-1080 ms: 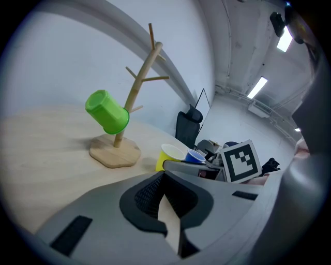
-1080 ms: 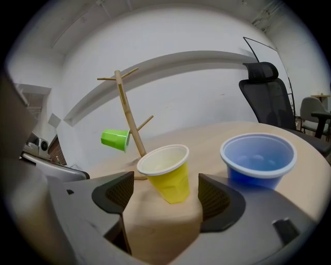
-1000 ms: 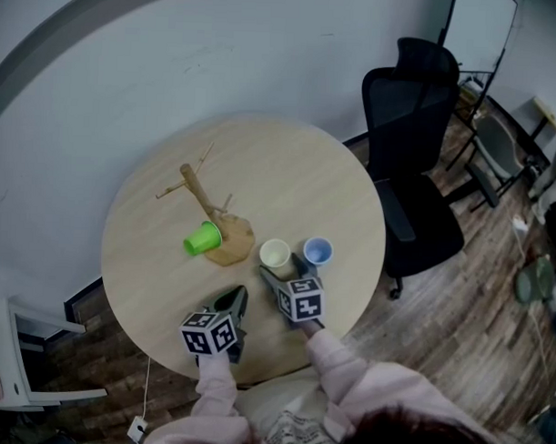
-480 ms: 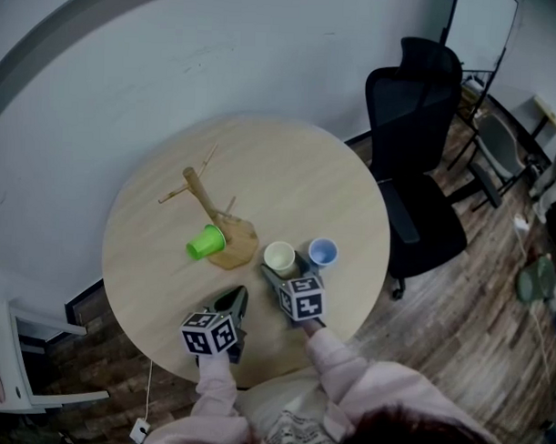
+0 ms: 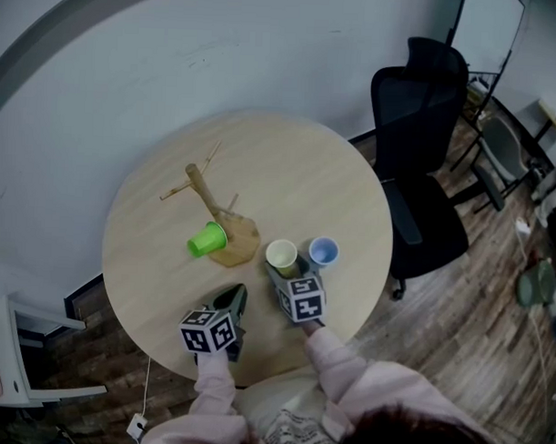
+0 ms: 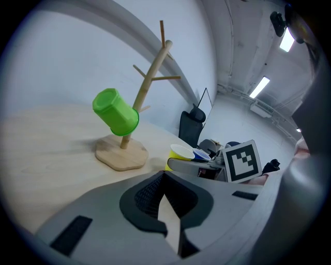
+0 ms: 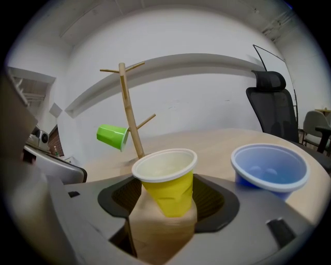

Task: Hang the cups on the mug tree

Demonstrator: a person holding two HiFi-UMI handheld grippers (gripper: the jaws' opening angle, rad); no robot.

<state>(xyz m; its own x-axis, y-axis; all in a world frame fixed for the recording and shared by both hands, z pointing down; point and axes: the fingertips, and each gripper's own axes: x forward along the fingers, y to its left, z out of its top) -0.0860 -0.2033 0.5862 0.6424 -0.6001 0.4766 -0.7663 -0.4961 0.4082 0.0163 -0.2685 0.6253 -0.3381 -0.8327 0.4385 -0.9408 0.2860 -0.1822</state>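
- My right gripper (image 7: pixel 168 199) has just been closing, and its jaws now pinch the yellow cup (image 7: pixel 166 178), creasing its wall.
- That cup stands upright on the round table (image 5: pixel 289 171), beside the blue cup (image 5: pixel 323 253).
- A green cup (image 5: pixel 204 239) hangs on the mug tree (image 5: pixel 206 198).
- My left gripper (image 6: pixel 164 178) is closed and empty.

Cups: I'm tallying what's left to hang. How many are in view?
3. Green cup hangs on the mug tree; yellow cup stands between the right tongs, which have just been closing on it; blue cup on the table beside it. None seems hidden.
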